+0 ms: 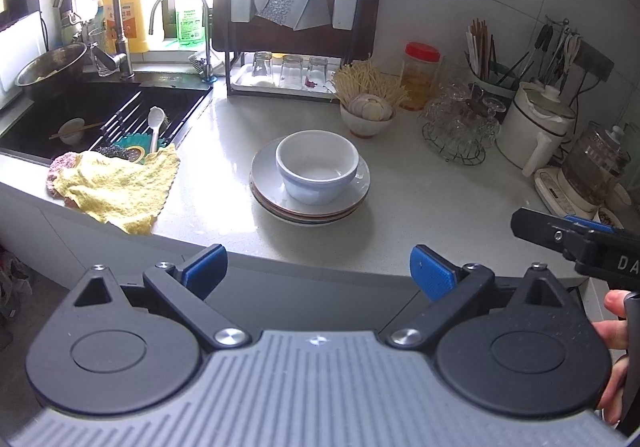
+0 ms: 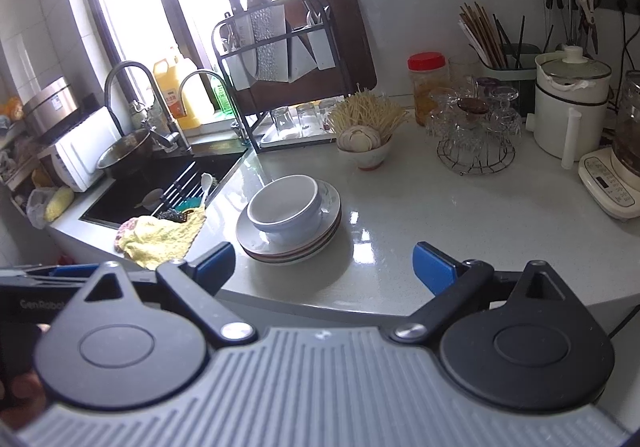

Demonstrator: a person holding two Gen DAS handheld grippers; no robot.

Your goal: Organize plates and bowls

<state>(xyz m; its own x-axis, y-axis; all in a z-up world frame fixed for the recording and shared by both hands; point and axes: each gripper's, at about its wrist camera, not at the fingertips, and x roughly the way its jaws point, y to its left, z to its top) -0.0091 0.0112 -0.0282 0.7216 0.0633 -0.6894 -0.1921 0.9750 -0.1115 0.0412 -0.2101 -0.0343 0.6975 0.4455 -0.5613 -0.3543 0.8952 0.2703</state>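
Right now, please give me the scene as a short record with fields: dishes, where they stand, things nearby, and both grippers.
dishes: white bowl upright on a stack of plates
place: on the pale countertop, right of the sink
nearby: yellow cloth at the sink's edge; small bowl of garlic behind the stack
left gripper: open, empty, short of the stack
right gripper: open, empty, short of the stack

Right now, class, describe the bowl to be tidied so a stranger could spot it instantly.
Find the black sink, then look right along the pale countertop to the stack of plates. The empty white bowl sits on top; the other bowl behind holds garlic.
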